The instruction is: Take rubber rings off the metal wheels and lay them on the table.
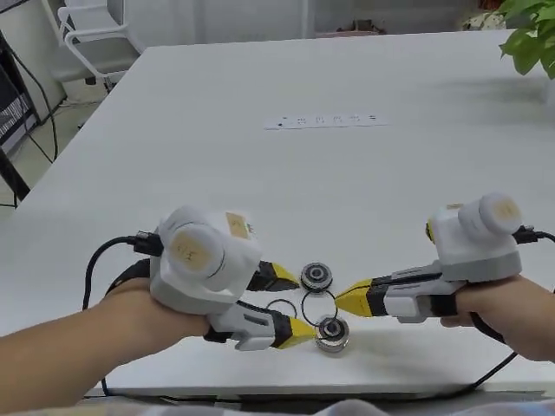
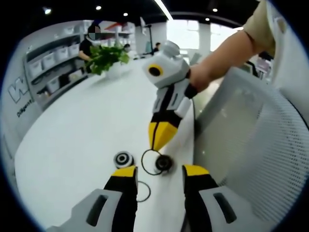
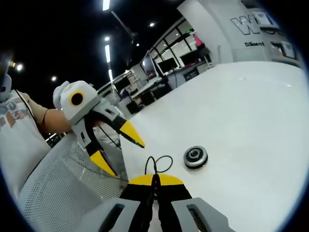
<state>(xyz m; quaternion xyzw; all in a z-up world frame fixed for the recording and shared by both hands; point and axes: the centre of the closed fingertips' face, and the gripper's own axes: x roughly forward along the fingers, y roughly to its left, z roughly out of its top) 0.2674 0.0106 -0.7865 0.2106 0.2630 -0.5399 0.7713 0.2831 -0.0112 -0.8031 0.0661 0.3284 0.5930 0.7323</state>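
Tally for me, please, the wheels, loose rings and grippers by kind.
Wheels: 2
Loose rings: 2
Grippers: 2
Total: 6

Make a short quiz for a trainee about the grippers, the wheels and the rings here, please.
1. True or false: the left gripper is shut.
2. What does the right gripper pinch? A) a screw B) a ring C) a cup
3. Fill in: ___ wheels stand on the table.
Key: 1 false; 2 B; 3 two.
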